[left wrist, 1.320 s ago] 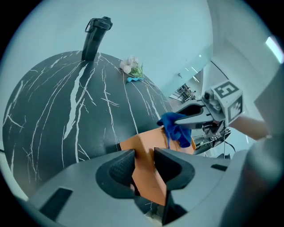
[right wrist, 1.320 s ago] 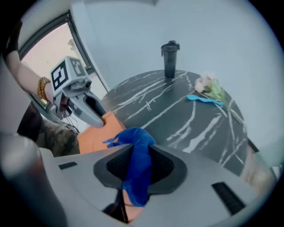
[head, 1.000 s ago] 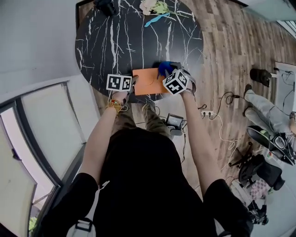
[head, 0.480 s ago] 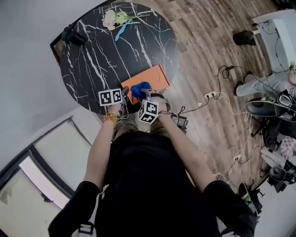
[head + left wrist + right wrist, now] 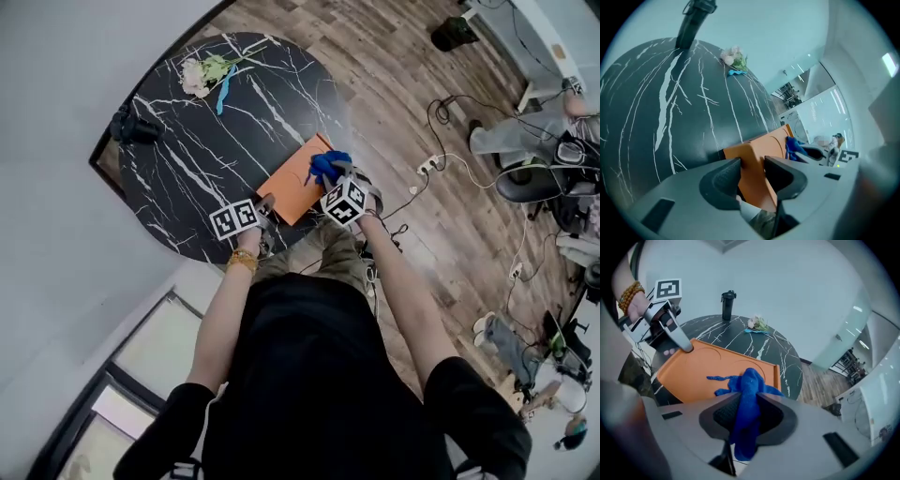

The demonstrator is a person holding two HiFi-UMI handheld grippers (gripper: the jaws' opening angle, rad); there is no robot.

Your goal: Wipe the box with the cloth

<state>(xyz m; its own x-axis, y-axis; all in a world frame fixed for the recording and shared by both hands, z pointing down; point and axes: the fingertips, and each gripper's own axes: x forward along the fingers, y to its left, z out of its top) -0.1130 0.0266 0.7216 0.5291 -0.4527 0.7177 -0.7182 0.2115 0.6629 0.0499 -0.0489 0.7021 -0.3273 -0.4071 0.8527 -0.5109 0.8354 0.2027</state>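
A flat orange box (image 5: 296, 180) lies at the near edge of the black marble table (image 5: 187, 159). My left gripper (image 5: 265, 208) has the box's near corner (image 5: 769, 143) between its jaws; the jaws (image 5: 751, 162) are opening, and the orange edge still fills the gap between the pads. My right gripper (image 5: 332, 180) is shut on a blue cloth (image 5: 328, 166). The cloth (image 5: 751, 380) hangs out of the jaws (image 5: 747, 403) onto the box's top (image 5: 708, 367) near its right edge. In the right gripper view, the left gripper (image 5: 685, 346) stands at the box's far left corner.
A flower with a blue ribbon (image 5: 204, 73) and a black bottle (image 5: 131, 127) stand at the table's far side. The box overhangs the table's edge above my lap. Cables and a power strip (image 5: 427, 167) lie on the wooden floor to the right, and a seated person (image 5: 525, 131) is further off.
The right gripper slid the blue cloth across the box toward the left gripper, then back to the box's right edge. The left gripper stayed at the box's corner. The head view swung round.
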